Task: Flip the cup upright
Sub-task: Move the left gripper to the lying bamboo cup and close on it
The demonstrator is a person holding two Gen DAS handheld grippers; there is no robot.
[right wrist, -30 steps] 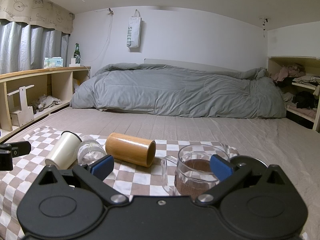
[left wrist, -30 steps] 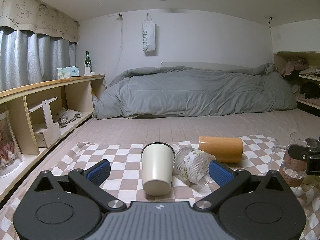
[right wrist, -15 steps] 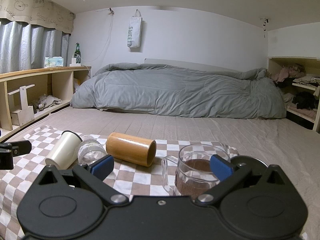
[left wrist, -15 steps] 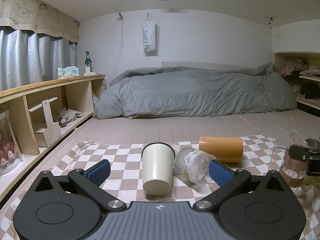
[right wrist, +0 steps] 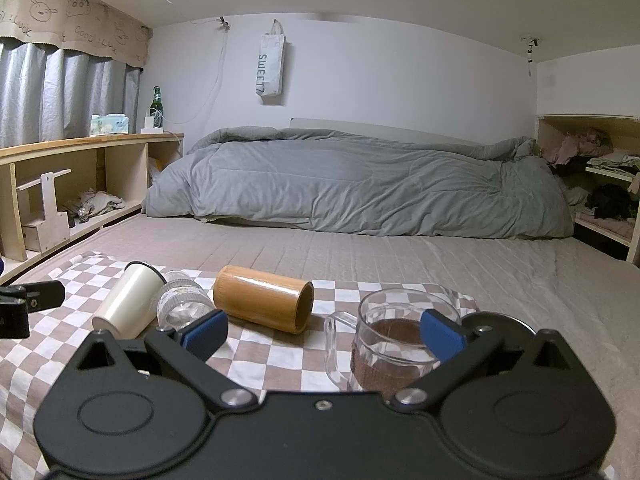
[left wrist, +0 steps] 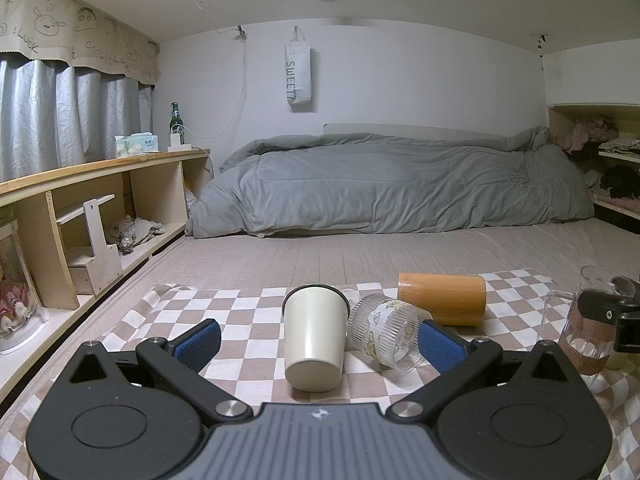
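Three cups are lying on their sides on the checkered cloth spread over the bed, so the flipping is not yet begun as far as these views show. The cream cup is lying nearest the left hand-held gripper, its closed base pointing toward the camera and its dark-rimmed mouth facing away. Just to its right, touching or nearly touching it, the ribbed clear glass cup with small printed figures is lying tilted. Farther back and to the right, the bamboo cup is resting on its side, its open mouth facing right in the right wrist view. At the right end of the row, the glass mug with a brown band is already standing upright.

The left hand-held gripper is hovering low with its blue-padded fingers spread wide, framing the cream cup and the ribbed glass between them but touching neither and holding nothing. The right hand-held gripper is likewise spread wide and empty, its right finger sitting in front of the mug; I cannot tell whether it is touching the glass.

Which cup is meant first is unclear; I judge the cream one likeliest.
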